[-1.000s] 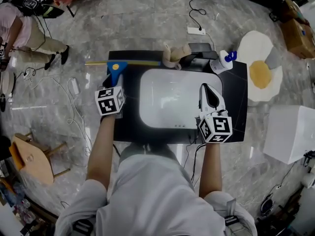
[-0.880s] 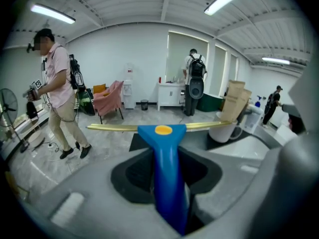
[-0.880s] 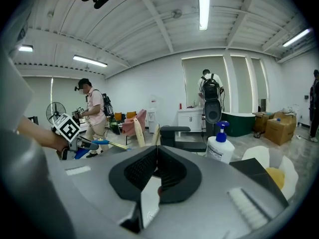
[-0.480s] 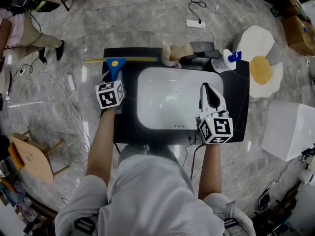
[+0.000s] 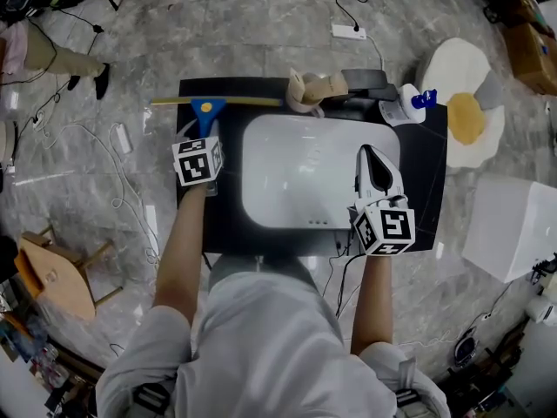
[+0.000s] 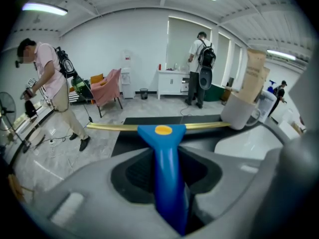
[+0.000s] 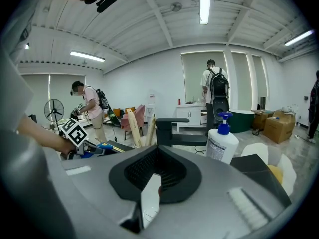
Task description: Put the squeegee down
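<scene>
Left tongs clamp the smooth blue plastic squeegee with its thin yellow blade; right tongs sit closed, empty.

Grey marble floor, white walls, ceiling strip lights.

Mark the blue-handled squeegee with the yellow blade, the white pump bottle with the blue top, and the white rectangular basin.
Blue-handled squeegee (image 6: 167,178): left gripper view, on its blue handle.
White pump bottle (image 7: 222,148): right gripper view, on its labelled body.
White basin (image 5: 296,177): head view, on its bare bottom.
</scene>
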The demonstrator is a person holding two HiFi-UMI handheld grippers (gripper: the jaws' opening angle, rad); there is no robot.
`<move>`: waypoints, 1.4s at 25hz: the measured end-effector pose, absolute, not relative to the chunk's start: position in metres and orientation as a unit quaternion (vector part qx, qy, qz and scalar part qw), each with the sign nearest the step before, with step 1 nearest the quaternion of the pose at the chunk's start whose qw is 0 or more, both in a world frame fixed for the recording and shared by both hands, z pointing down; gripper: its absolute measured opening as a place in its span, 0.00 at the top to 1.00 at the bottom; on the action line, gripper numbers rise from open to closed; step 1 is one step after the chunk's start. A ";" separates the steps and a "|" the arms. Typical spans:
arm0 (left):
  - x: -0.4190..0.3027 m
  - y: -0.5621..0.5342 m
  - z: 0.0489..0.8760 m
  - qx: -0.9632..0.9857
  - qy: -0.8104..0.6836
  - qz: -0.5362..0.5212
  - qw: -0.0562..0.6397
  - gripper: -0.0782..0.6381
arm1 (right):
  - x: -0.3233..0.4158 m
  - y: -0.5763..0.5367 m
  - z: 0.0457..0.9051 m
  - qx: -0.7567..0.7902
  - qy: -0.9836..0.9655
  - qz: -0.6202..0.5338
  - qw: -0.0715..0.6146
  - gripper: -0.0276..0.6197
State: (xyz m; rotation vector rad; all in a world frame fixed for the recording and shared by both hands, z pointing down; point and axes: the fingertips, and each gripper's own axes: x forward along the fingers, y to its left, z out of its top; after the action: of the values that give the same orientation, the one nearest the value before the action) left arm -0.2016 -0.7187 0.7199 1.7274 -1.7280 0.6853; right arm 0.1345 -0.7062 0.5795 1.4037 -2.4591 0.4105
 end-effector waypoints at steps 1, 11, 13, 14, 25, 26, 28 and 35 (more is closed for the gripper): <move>-0.200 -0.719 0.723 0.650 -0.649 0.260 0.299 0.70 | 0.135 -0.706 0.580 0.486 -0.850 0.142 0.141 0.95; -0.194 -0.723 0.739 0.641 -0.649 0.267 0.312 0.70 | 0.146 -0.707 0.582 0.497 -0.844 0.140 0.145 0.95; -0.194 -0.723 0.740 0.639 -0.650 0.268 0.312 0.70 | 0.146 -0.706 0.584 0.497 -0.844 0.140 0.146 0.95; -0.194 -0.723 0.740 0.638 -0.651 0.268 0.312 0.70 | 0.146 -0.706 0.584 0.496 -0.844 0.140 0.146 0.95; -0.191 -0.717 0.737 0.647 -0.639 0.289 0.300 0.64 | 0.144 -0.699 0.577 0.495 -0.846 0.134 0.143 0.95; -0.191 -0.715 0.734 0.648 -0.639 0.287 0.299 0.63 | 0.144 -0.698 0.575 0.496 -0.846 0.133 0.142 0.95; -0.191 -0.711 0.729 0.651 -0.638 0.280 0.300 0.61 | 0.143 -0.695 0.570 0.496 -0.847 0.133 0.139 0.95; -0.193 -0.695 0.705 0.659 -0.643 0.255 0.296 0.61 | 0.135 -0.681 0.554 0.492 -0.852 0.122 0.130 0.95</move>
State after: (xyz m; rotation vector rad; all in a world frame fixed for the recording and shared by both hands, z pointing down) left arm -0.1933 -0.6950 0.7052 1.7534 -1.7107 0.6776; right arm 0.1349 -0.6812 0.5540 1.4289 -2.4757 0.3558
